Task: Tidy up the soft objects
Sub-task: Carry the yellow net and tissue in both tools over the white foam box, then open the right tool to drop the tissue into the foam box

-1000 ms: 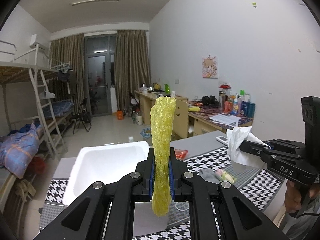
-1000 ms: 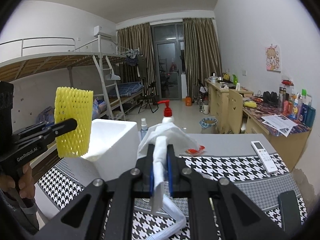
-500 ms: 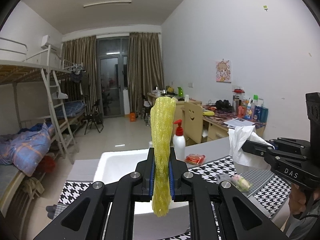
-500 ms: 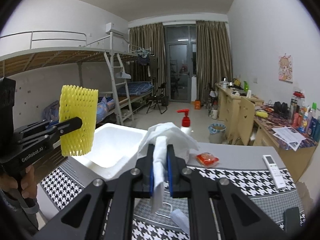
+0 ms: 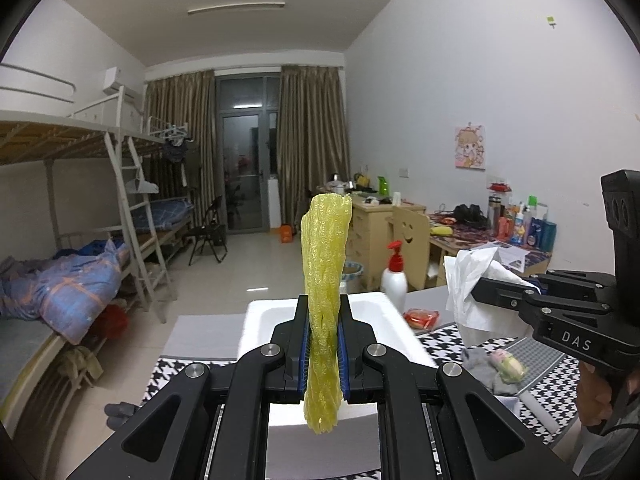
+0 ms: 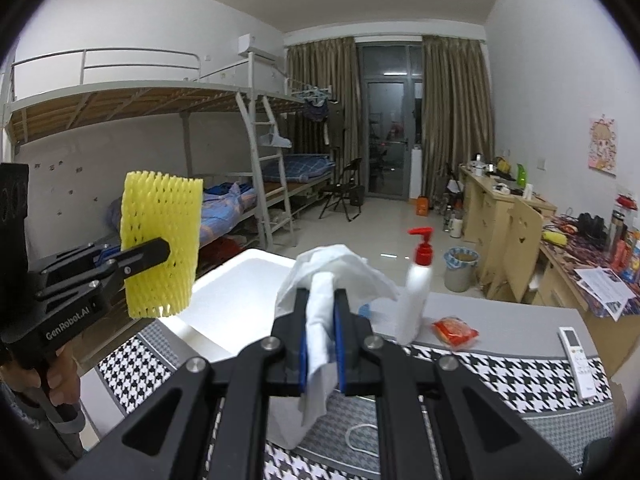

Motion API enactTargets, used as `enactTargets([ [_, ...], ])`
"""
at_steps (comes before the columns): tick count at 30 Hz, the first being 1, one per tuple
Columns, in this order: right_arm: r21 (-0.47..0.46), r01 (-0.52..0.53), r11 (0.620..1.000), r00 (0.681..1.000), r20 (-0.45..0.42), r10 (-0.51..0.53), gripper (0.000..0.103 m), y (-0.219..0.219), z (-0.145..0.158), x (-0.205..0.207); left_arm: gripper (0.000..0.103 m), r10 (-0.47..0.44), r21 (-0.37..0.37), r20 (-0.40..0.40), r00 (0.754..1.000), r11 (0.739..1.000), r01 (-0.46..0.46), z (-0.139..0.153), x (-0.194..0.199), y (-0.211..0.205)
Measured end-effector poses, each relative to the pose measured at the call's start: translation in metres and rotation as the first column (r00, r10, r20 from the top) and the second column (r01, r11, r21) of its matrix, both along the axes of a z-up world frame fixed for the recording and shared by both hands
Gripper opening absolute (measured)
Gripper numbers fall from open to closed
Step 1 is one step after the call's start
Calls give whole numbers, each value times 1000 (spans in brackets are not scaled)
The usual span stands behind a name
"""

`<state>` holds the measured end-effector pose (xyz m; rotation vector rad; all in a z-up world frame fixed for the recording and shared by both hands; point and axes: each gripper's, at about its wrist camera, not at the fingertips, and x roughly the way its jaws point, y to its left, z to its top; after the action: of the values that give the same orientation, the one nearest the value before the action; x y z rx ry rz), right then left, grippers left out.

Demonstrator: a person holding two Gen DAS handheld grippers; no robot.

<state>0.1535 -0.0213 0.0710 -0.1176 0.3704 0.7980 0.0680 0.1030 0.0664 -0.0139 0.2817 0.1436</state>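
My left gripper (image 5: 323,344) is shut on a yellow foam net sleeve (image 5: 325,276), which stands upright between the pads; the right wrist view shows the same sleeve (image 6: 160,240) held at the left. My right gripper (image 6: 320,344) is shut on a crumpled white tissue (image 6: 332,276), seen from the side as the tissue (image 5: 472,280) in the left wrist view. Both are held above a white foam box (image 6: 236,300) on the houndstooth-covered table (image 6: 500,376). The box rim (image 5: 392,316) lies just behind the sleeve.
A white pump bottle with a red top (image 6: 418,280) stands behind the box, a red packet (image 6: 454,330) beside it. A remote (image 6: 578,356) lies at the table's right. A grey sock and a small pale soft item (image 5: 500,364) rest on the cloth. Bunk beds, desks beyond.
Both grippers have travelled across the table with their loads still gripped. The white box and the pump bottle have shifted in view, and the bottle now shows in the left wrist view.
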Motion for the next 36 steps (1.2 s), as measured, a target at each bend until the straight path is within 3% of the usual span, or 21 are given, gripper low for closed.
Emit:
enactTargets([
  [11, -19, -93, 996, 996, -19, 92, 14, 34, -1, -4, 12, 53, -17, 6, 999, 998, -53, -2, -7, 17],
  [18, -46, -107, 993, 994, -11, 106, 14, 46, -5, -1, 12, 72, -28, 11, 997, 997, -72, -3, -10, 22],
  [31, -101, -105, 989, 992, -84, 97, 16, 75, -15, 24, 12, 102, -60, 1, 995, 993, -101, -7, -12, 29],
  [32, -113, -105, 988, 991, -90, 95, 24, 78, -16, 25, 12, 105, -58, 2, 995, 993, -104, -7, -12, 30],
  [33, -118, -105, 987, 991, -96, 94, 40, 80, -18, 26, 12, 108, -58, 3, 994, 993, -107, -7, -13, 31],
  [36, -116, -98, 988, 992, -95, 87, 64, 84, -20, 27, 12, 113, -60, -2, 994, 992, -113, -8, -12, 32],
])
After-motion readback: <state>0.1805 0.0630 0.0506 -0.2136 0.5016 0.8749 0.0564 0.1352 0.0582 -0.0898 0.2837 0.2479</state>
